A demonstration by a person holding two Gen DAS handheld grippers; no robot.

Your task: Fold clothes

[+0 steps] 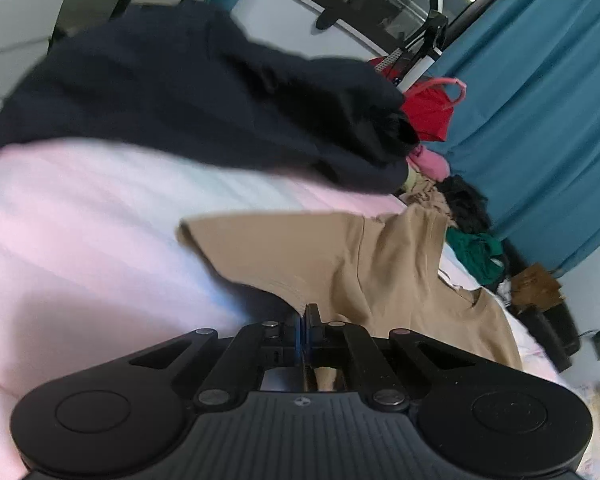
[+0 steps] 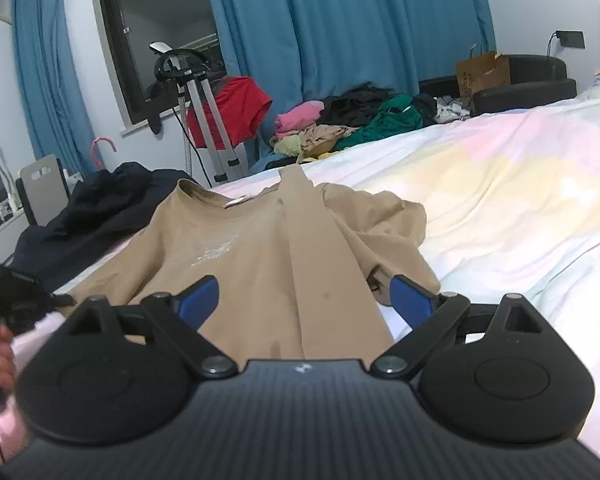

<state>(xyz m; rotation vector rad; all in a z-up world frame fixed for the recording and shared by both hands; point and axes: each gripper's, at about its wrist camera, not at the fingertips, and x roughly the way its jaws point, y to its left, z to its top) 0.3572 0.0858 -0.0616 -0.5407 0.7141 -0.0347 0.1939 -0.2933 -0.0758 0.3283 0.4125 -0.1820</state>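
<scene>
Tan t-shirt [image 2: 260, 248] lies on the bed [image 2: 500, 200], collar away from the right claw, one side already folded in as a long strip down the middle, the far sleeve bunched up beside it. Left claw [image 1: 305, 320] is clenched on a lifted edge of the tan shirt; fabric hangs taut from the pinch. Right claw [image 2: 304, 296] is released, blue pads wide apart, hovering over the hem end with cloth between the pads but not gripped. Risks: the left pinch looks thin, only an edge of cloth, so a fast swing could slip it out and drop the fold. The bunched sleeve will likely get trapped under the next fold and leave a lump unless flattened first. The dark navy garment [image 1: 180, 92] sits just beside the shirt and could get dragged along. If the right claw closes where it is, it may catch both layers of the strip. Material: soft matte knit, limp, creases easily, faint pale print on the chest. Bed sheet is smooth, pastel, and probably low friction, so the shirt may slide when pulled.
</scene>
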